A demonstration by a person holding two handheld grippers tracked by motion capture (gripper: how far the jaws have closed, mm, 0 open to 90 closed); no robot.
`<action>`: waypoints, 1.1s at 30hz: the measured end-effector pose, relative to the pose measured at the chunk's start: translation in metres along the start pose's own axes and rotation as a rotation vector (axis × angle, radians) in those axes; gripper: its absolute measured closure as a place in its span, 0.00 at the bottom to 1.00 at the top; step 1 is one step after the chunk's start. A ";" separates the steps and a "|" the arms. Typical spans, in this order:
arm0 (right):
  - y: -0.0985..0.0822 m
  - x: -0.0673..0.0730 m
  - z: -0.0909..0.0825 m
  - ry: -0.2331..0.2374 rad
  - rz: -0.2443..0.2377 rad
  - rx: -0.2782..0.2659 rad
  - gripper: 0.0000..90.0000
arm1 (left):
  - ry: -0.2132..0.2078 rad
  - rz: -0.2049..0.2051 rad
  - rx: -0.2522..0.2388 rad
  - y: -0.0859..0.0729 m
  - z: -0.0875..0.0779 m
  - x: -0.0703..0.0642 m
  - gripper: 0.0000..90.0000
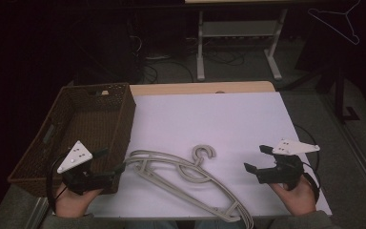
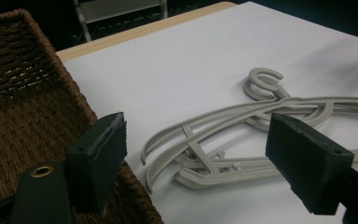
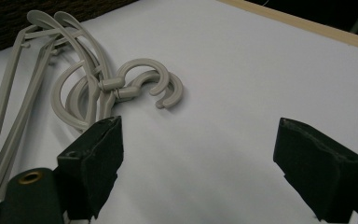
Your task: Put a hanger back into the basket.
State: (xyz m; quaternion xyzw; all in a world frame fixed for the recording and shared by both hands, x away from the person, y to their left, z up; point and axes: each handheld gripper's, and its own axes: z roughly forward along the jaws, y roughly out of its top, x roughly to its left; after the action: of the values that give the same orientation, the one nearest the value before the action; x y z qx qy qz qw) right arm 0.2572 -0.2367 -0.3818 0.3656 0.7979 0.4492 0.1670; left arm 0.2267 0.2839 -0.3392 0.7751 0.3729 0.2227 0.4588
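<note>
2 beige plastic hangers (image 1: 190, 179) lie stacked on the white table cover (image 1: 228, 119), just beside the near right corner of the brown wicker basket (image 1: 76, 129), their hooks (image 1: 204, 152) curling away from the basket toward the middle of the cover. The left gripper (image 1: 108, 166) hovers at that same basket corner, its 2 jaws spread wide with nothing between them; in the left gripper view (image 2: 205, 158) one jaw sits over the basket's rim (image 2: 88, 112) and the other over the hangers' arms (image 2: 223, 140), so the hangers' near ends lie just ahead of the gap. The right gripper (image 1: 258, 160) is held well apart from the basket, on the far side of the hangers from it, jaws also released and empty. In the right gripper view (image 3: 198, 158) the 2 hooks (image 3: 154, 81) lie ahead of and slightly to the side of its jaws, untouched, with bare cover between the pads.
</note>
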 end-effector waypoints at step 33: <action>0.001 -0.004 -0.004 -0.004 0.014 -0.006 0.17 | -0.154 0.129 0.076 0.029 0.053 -0.034 0.26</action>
State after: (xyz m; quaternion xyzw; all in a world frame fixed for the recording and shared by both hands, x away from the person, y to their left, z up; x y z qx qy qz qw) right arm 0.2576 -0.2417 -0.3794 0.3716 0.7937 0.4519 0.1664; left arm 0.2529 0.2191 -0.3393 0.8291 0.2940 0.1774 0.4412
